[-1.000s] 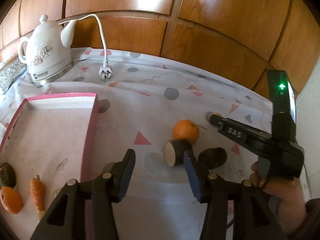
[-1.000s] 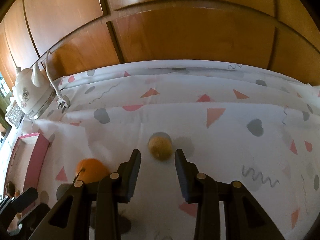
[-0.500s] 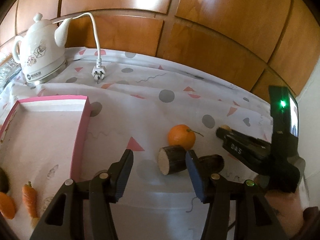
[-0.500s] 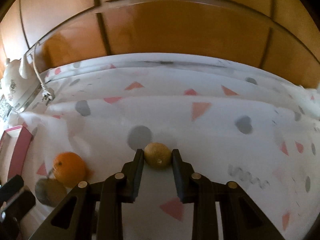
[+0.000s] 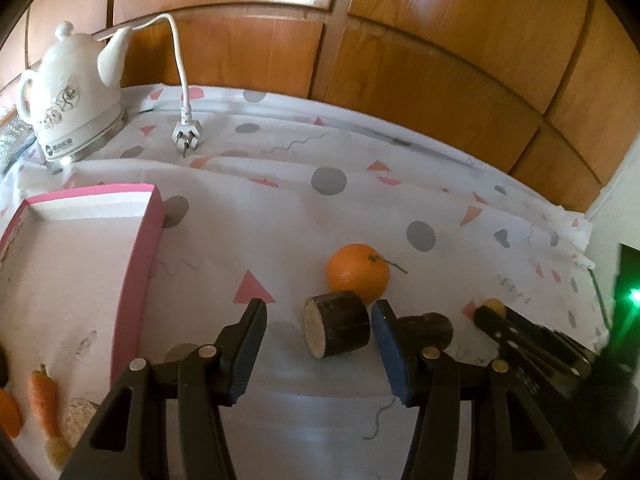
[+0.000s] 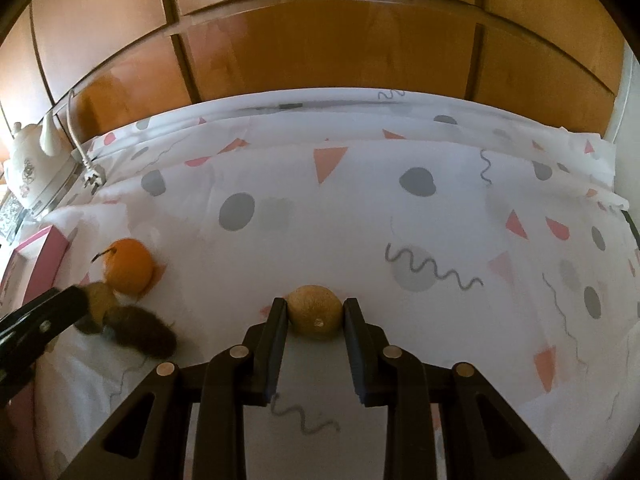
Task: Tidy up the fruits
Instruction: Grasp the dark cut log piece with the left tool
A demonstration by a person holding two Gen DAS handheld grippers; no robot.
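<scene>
My right gripper [image 6: 315,312] is shut on a small yellow-brown round fruit [image 6: 315,316], which sits at table height on the patterned cloth. My left gripper [image 5: 318,328] is open, its fingertips on either side of a dark cut log-shaped piece [image 5: 336,330]. An orange [image 5: 357,272] lies just behind that piece, and a dark brown fruit [image 5: 426,326] lies to its right. In the right wrist view the orange [image 6: 129,266] and the dark fruit [image 6: 142,332] lie at the left. The pink tray [image 5: 138,268] at the left holds carrots [image 5: 44,398].
A white teapot kettle [image 5: 70,98] stands at the back left with its cord and plug [image 5: 186,136] on the cloth. Wooden panels [image 6: 320,40] close the back. The right gripper's body [image 5: 536,348] lies close to my left gripper's right side.
My right gripper moved forward and closed on the yellow-brown fruit. My left gripper moved toward the cut dark piece, which now lies between its open fingers.
</scene>
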